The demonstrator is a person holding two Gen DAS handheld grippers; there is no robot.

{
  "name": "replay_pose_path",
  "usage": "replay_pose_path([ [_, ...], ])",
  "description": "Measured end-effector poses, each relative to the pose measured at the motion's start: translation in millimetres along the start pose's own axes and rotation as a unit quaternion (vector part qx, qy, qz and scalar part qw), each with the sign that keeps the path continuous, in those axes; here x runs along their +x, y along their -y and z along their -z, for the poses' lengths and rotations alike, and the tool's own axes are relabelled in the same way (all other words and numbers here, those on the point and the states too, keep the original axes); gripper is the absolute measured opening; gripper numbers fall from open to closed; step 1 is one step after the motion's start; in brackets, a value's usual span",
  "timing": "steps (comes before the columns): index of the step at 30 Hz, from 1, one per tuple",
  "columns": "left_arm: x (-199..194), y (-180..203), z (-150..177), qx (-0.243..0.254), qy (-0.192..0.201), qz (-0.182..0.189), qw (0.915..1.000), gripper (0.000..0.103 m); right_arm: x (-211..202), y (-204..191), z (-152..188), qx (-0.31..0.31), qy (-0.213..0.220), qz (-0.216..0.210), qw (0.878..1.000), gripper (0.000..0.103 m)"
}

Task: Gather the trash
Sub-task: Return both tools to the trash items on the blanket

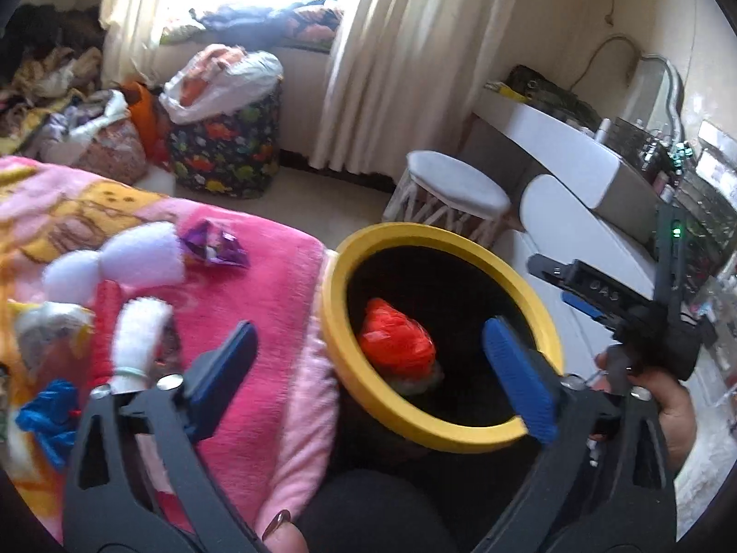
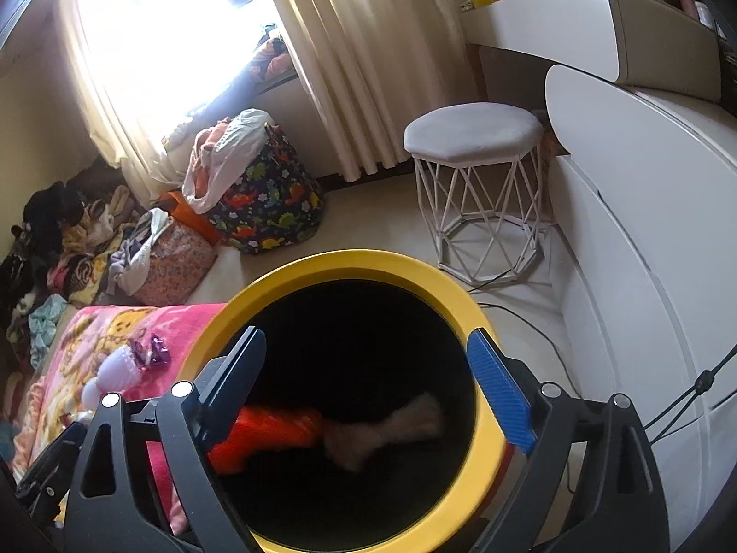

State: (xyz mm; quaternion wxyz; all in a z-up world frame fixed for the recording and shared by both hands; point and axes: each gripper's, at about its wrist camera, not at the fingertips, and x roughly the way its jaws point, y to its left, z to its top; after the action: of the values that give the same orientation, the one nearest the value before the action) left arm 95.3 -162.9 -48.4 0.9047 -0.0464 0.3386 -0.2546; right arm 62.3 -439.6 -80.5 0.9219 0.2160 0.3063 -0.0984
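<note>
A black bin with a yellow rim [image 1: 410, 232] stands beside the bed. My left gripper [image 1: 368, 329] hangs open over its mouth with nothing between the fingers. Below it, crumpled orange trash [image 1: 396, 341] lies inside the bin. In the right wrist view my right gripper [image 2: 367, 336] is also open over the yellow rim [image 2: 350, 260], above blurred orange trash [image 2: 271, 433] and a tan scrap [image 2: 391, 428]. A purple wrapper [image 1: 214, 249] lies on the pink blanket [image 1: 276, 304], next to a white plush toy [image 1: 133, 253]. A crumpled blue piece [image 1: 43, 419] lies at the far left.
A white stool [image 2: 474, 133] stands on the floor behind the bin, and white furniture [image 2: 645, 184] runs along the right. A dinosaur-print basket [image 2: 271, 202] and piles of clothes [image 2: 69, 239] sit under the curtained window. A cable [image 2: 529, 318] crosses the floor.
</note>
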Motion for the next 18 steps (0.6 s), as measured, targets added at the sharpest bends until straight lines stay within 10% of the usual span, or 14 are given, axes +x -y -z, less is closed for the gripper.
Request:
replay_pose_path([
  [18, -46, -47, -5, -0.029, 0.049, -0.08, 0.9952, 0.092, -25, -80, 14, -0.089, 0.027, -0.09, 0.992, 0.089],
])
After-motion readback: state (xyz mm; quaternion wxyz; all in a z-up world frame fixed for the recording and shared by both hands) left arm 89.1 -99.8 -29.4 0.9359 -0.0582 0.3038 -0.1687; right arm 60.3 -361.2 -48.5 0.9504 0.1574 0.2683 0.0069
